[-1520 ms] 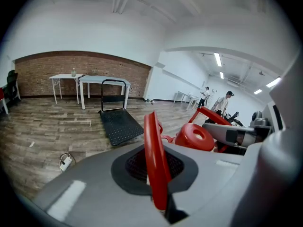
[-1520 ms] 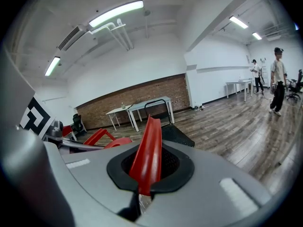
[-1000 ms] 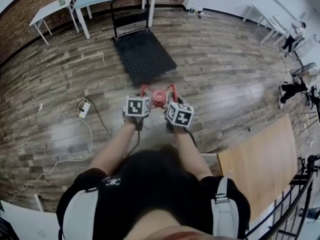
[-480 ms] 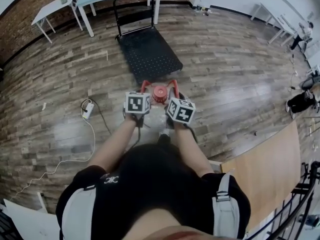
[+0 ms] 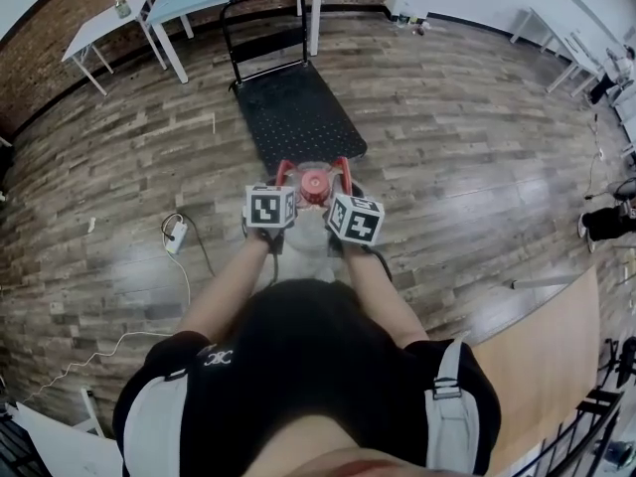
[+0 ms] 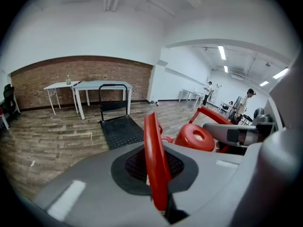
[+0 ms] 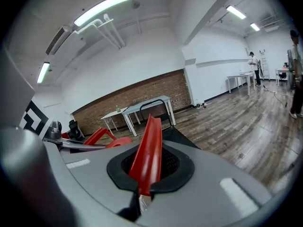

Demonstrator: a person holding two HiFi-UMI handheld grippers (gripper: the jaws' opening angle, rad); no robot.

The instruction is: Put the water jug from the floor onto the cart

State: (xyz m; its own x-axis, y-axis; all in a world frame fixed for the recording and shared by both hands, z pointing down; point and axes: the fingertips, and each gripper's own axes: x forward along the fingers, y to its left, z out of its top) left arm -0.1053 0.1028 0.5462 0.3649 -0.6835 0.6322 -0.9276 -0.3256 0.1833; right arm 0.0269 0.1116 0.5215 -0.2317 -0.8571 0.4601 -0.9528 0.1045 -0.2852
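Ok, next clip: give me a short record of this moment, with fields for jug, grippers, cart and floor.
jug: water jug, red cap, held by two red handles
left gripper: shut on left handle
right gripper: shut on right handle
cart: black flat deck, push bar at far end, just beyond the jug
floor: wood planks, white power strip at left
task state: jug not on cart yet
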